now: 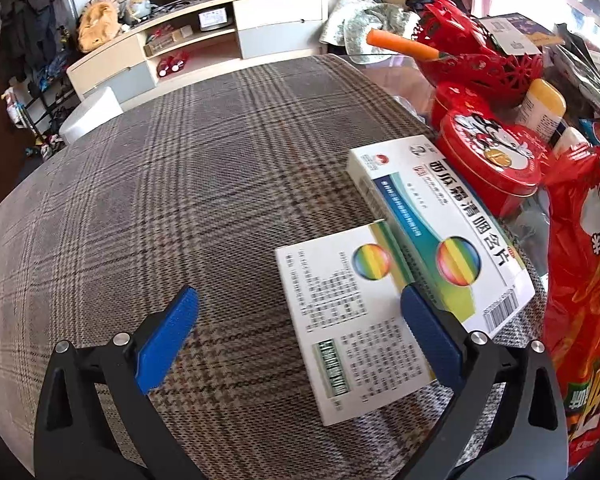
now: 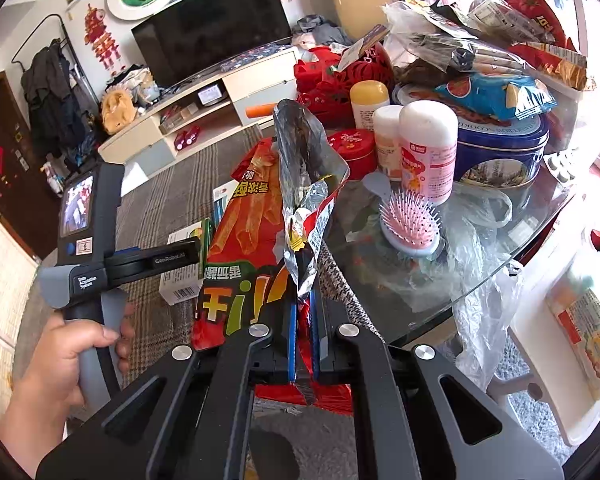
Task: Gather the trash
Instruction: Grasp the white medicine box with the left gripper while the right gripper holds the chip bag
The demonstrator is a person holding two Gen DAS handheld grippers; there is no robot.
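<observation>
My left gripper (image 1: 300, 312) is open over the plaid cloth; its right finger (image 1: 428, 336) lies over a white medicine box (image 1: 352, 320) that rests between the jaws. A second, longer medicine box (image 1: 440, 224) lies just behind it. My right gripper (image 2: 304, 320) is shut on a red snack bag (image 2: 256, 232) with a silver inside, held upright at its torn edge. The same bag shows at the right edge of the left wrist view (image 1: 580, 280). The left gripper and the hand holding it show in the right wrist view (image 2: 112, 256).
A red heart-shaped tin (image 1: 492, 160), a red basket (image 1: 476, 56) with an orange stick, bottles (image 2: 428, 148), a blue cookie tin (image 2: 500, 152), a pink hairbrush (image 2: 412, 220) and piled wrappers (image 2: 480, 40) crowd the glass table (image 2: 480, 280). A TV cabinet (image 1: 204, 44) stands behind.
</observation>
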